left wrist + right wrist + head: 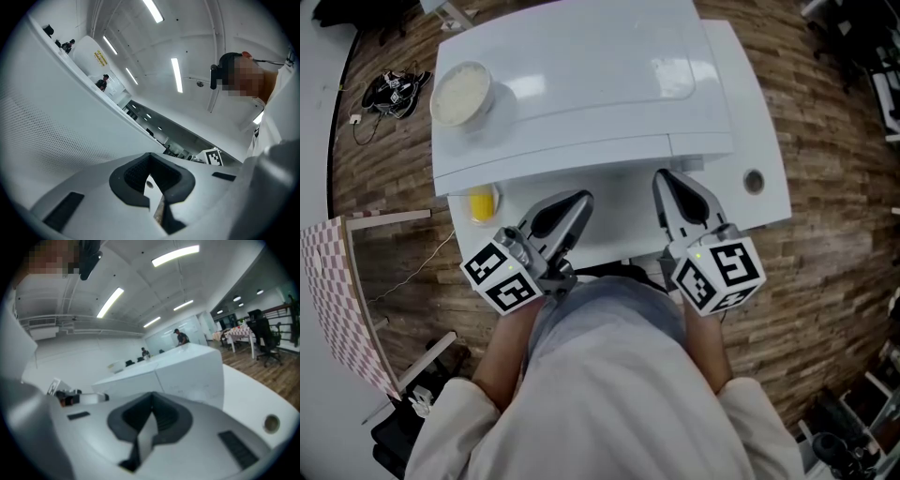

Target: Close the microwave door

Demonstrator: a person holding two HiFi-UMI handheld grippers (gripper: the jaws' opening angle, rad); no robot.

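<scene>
Left gripper (579,199) and right gripper (664,178) jaws pressed together, empty; beyond the left jaws, a cream-topped tub (461,92) sits on the microwave (609,84).

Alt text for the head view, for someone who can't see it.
Seen from above, the left claw and right claw, both shut and empty, point at the front of a white microwave; a round bowl sits on top.

I see smooth glossy white microwave (581,84) top, grainy matt wood floor (825,216), left gripper (150,156) matt grey plastic, dark ribbed pads (131,176).
</scene>
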